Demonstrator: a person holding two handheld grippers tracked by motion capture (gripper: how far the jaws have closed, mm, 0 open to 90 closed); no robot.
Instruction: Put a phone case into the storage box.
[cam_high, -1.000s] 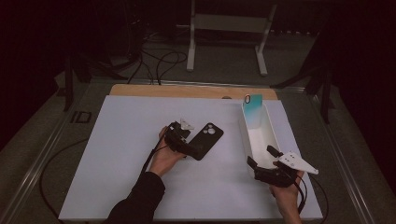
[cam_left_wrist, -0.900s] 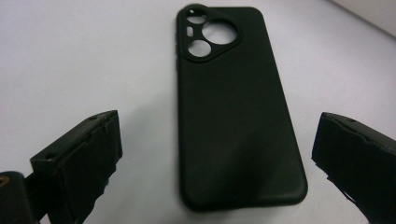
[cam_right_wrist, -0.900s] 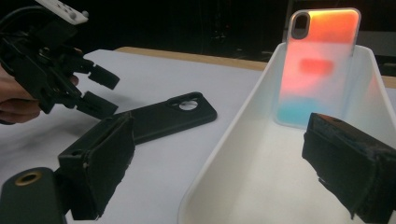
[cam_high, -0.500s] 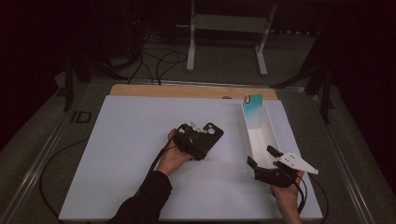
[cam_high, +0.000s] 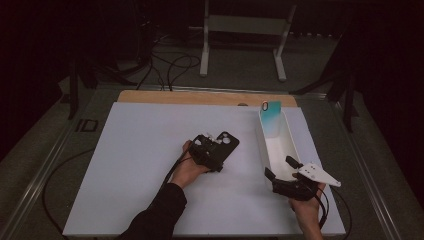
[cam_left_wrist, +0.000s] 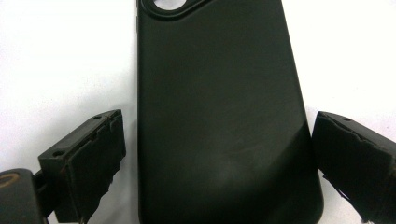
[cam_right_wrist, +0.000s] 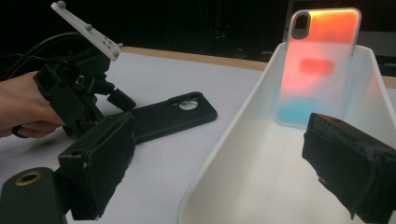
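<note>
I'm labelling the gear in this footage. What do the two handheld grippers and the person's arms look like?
Both are black. The left gripper trails a black cable along the wrist; that arm wears a dark sleeve. The right gripper carries a pale three-cornered plate with small holes and trails a black cable too. Up close, each has two blocky black jaws with rough, chipped pads and a brass-ringed hole at the base.

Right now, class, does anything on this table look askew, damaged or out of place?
Nothing stands out. The black phone case lies flat between the left gripper's open fingers; the coloured case leans upright inside the white bin.
</note>
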